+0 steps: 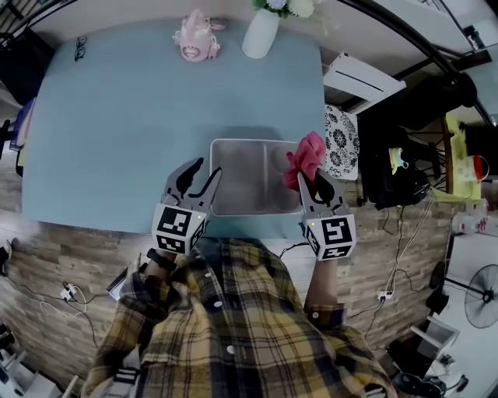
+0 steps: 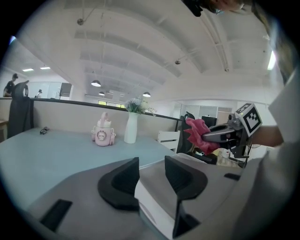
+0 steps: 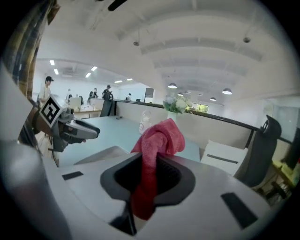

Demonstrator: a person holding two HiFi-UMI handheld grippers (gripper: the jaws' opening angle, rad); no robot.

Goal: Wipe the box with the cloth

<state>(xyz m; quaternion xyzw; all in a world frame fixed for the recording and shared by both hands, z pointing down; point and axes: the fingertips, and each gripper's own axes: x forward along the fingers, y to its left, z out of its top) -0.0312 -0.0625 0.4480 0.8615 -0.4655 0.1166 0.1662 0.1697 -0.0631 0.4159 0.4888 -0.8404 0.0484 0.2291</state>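
The right gripper (image 1: 311,185) is closed tight on a pink cloth (image 1: 305,158) and holds it above the right side of the shallow grey box (image 1: 233,142). The box lies at the near edge of the blue table (image 1: 117,116). The left gripper (image 1: 201,172) has its jaws apart and grips nothing, at the box's left rim. At the far edge, a white vase (image 1: 261,35) holds flowers (image 1: 284,6).

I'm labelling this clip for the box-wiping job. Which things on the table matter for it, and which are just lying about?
For the job: box, cloth pinched in the right claw, open left claw at the box's left edge.
Lying about: pink bottle, vase of flowers, glasses, all along the table's far edge.
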